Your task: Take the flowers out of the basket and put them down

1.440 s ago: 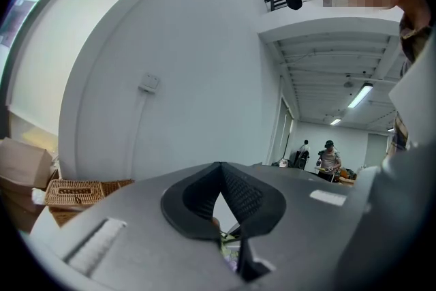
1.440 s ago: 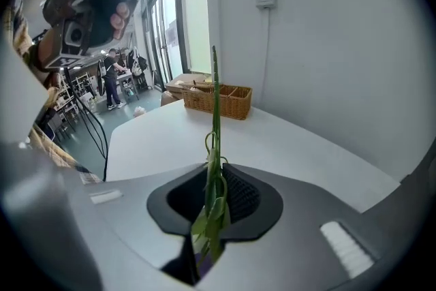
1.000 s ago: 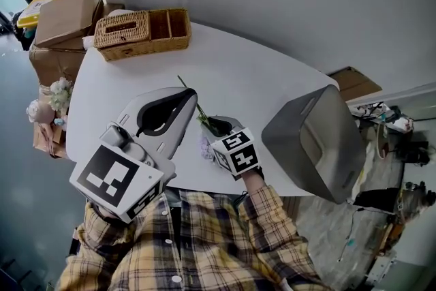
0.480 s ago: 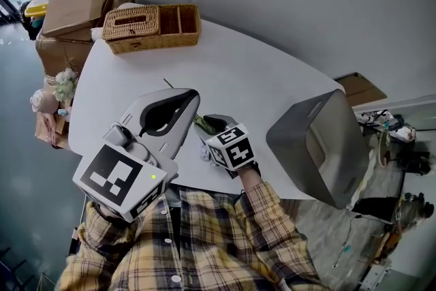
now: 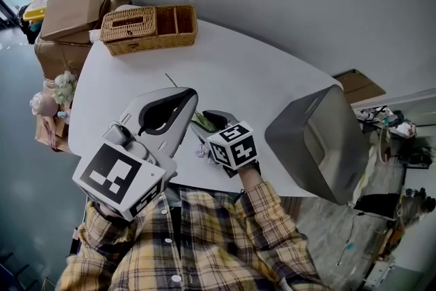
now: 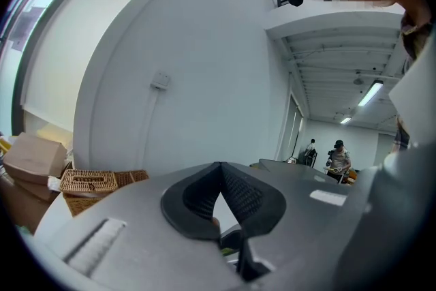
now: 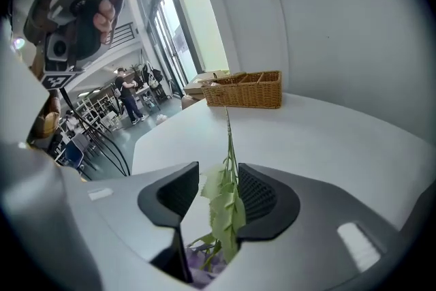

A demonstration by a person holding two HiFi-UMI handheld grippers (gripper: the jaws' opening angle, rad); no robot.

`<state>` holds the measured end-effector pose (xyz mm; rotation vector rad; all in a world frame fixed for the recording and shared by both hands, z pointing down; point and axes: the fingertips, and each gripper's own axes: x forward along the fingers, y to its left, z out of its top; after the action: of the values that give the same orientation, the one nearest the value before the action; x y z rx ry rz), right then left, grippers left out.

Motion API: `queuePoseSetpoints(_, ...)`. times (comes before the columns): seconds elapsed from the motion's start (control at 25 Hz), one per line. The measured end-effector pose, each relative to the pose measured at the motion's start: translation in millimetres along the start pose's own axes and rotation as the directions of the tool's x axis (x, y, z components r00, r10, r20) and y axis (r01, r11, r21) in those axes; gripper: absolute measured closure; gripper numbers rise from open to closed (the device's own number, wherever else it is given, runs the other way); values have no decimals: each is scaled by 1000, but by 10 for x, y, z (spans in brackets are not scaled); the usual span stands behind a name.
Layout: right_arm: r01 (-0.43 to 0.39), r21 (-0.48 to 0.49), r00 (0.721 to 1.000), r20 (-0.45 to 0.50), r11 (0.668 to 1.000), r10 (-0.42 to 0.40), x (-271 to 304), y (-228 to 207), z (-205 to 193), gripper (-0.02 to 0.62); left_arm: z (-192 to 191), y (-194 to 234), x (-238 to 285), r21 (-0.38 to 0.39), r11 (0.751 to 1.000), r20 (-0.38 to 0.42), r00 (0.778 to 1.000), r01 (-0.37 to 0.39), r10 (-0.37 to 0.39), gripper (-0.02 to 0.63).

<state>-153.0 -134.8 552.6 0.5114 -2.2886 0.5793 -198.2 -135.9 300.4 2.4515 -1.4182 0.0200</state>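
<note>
A flower with a thin green stem (image 5: 174, 83), green leaves and a pale purple bloom lies on the white table (image 5: 259, 78), its stem pointing toward the wicker basket (image 5: 146, 27). My right gripper (image 5: 212, 120) sits low over the leafy end. Its jaws are opening, with the leaves (image 7: 223, 204) loose between them and brushing one pad; the stem (image 7: 228, 136) runs on toward the basket (image 7: 245, 88). My left gripper (image 5: 193, 93) hovers just left of it, shut and empty, and its tips (image 6: 221, 165) meet. The basket (image 6: 88, 182) stands far off.
A grey bin (image 5: 317, 140) stands at the table's right edge, close to my right hand. Cardboard boxes (image 5: 65, 13) and a bunch of pale flowers (image 5: 58, 88) sit on the floor past the table's left side. People stand far off in the room.
Little has moved: the right gripper has stayed over the flower's leafy end near the table's front edge, and the left gripper has held its place beside it.
</note>
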Motion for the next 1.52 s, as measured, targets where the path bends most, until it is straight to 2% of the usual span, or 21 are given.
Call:
queuePoseSetpoints(0.44, 24, 39, 995, 92, 999, -28, -301, -26, 165, 419, 54, -164, 30, 22, 999, 11, 999, 34, -34, 592)
queuePoseSetpoints(0.68, 5, 68, 981, 195, 998, -18, -699, 82, 415, 420, 125, -299, 77, 24, 998, 12, 998, 57, -58, 592)
queuePoseSetpoints(0.96, -6, 70, 932, 361, 998, -20, -1354, 155, 846, 426, 229, -526, 237, 28, 996, 23, 996, 85, -86, 592)
queuePoseSetpoints(1.16, 21, 41, 895, 444, 999, -38, -1766, 154, 1064, 446, 305, -682, 383, 38, 994, 35, 994, 101, -102, 592)
queuePoseSetpoints(1.36, 57, 17, 859, 509, 998, -57, -2182, 89, 1173, 476, 357, -811, 548, 43, 993, 43, 993, 108, -110, 592)
queuePoseSetpoints(1.52, 79, 39, 823, 561, 996, -88, -2472, -33, 1216, 537, 371, -932, 676, 50, 992, 44, 992, 119, -121, 592)
